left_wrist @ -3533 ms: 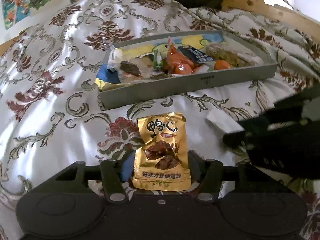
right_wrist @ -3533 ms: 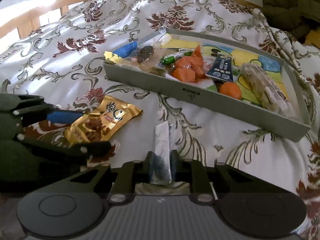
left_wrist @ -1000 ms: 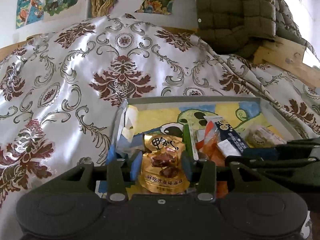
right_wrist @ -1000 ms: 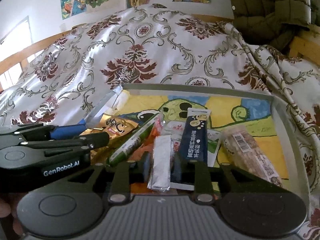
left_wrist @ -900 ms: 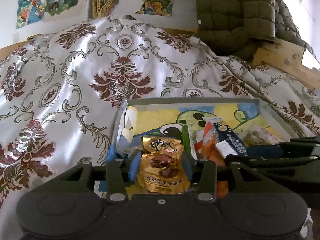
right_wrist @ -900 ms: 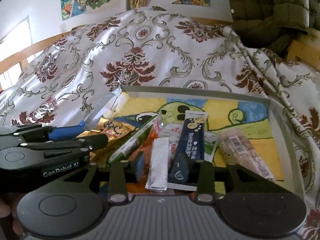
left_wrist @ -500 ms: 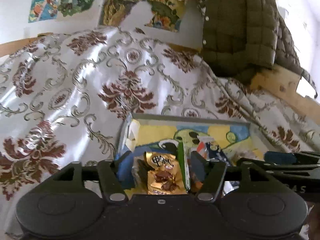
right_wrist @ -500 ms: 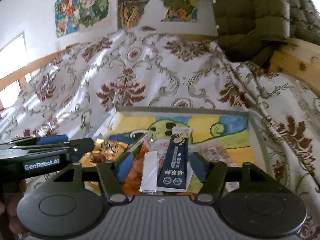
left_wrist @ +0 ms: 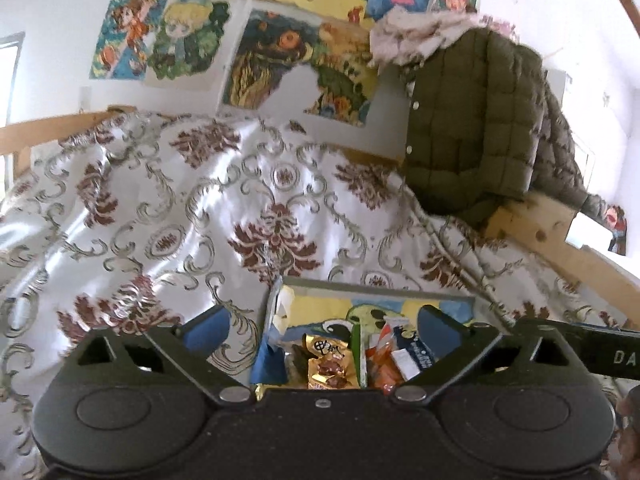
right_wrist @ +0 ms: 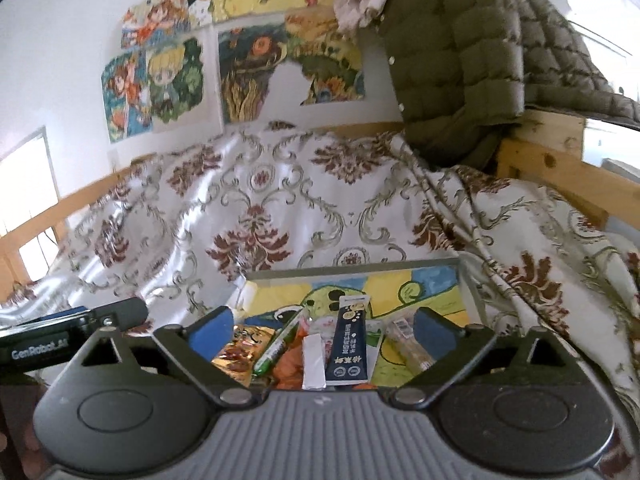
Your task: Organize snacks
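With both the left gripper point(left_wrist: 322, 330) and right gripper point(right_wrist: 323, 328) opening their jaws wide and holding nothing, the gold packet point(left_wrist: 329, 366) and silver sachet point(right_wrist: 314, 362) lie in the tray point(left_wrist: 376, 285) on the bed, whose soft quilt could tip it if bumped.

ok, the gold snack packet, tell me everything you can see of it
The gold snack packet is a shiny foil pouch with black characters near its top and a picture of brown food in the middle. It lies flat in the grey tray, face up, its bottom edge hidden behind the gripper body. A green stick pack lies along its right side and a blue wrapper is at its left. The left gripper is not touching it: its jaws are opening, well clear above.
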Demonstrator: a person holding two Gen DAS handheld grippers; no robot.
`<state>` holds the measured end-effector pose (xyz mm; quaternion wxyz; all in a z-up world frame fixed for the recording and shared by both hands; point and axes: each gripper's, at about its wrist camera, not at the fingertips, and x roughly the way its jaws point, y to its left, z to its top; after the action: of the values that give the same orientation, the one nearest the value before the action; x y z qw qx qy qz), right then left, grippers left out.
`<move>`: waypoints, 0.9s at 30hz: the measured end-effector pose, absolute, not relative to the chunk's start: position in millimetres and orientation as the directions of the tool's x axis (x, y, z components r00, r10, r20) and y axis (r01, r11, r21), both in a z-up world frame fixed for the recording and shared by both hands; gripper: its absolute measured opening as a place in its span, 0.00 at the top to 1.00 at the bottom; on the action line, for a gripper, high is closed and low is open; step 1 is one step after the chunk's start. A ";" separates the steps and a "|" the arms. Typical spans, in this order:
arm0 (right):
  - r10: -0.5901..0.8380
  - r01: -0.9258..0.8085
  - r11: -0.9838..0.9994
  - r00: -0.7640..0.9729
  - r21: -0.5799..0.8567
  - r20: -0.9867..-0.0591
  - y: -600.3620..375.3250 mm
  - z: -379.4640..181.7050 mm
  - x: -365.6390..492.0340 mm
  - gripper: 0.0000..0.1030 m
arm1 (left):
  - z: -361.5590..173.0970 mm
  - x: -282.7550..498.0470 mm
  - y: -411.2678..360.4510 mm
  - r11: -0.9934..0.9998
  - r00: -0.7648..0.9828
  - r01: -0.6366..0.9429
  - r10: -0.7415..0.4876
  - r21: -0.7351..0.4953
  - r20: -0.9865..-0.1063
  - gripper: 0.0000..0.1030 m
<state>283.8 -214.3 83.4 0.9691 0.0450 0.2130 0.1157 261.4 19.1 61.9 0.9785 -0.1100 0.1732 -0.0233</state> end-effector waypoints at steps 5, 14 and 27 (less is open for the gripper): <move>0.221 -0.177 0.973 0.903 0.148 -0.369 -223.0 89.8 247.4 0.00 | 71.3 227.7 14.5 0.980 0.947 0.008 -0.071 -0.200 -0.314 0.01; 0.191 -0.167 0.981 0.918 0.100 -0.348 -230.3 86.3 182.5 0.00 | 72.6 162.0 -0.4 0.992 0.953 0.009 -0.047 -0.128 -0.299 0.01; 0.172 -0.141 0.984 0.921 0.113 -0.349 -239.5 66.4 122.5 0.00 | 54.9 95.5 -10.4 0.998 0.958 -0.015 -0.005 -0.066 -0.287 0.01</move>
<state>122.5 -239.5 66.4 0.9791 0.0426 0.1818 0.0801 95.5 -10.4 54.9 0.9889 -0.0338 0.1448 0.0026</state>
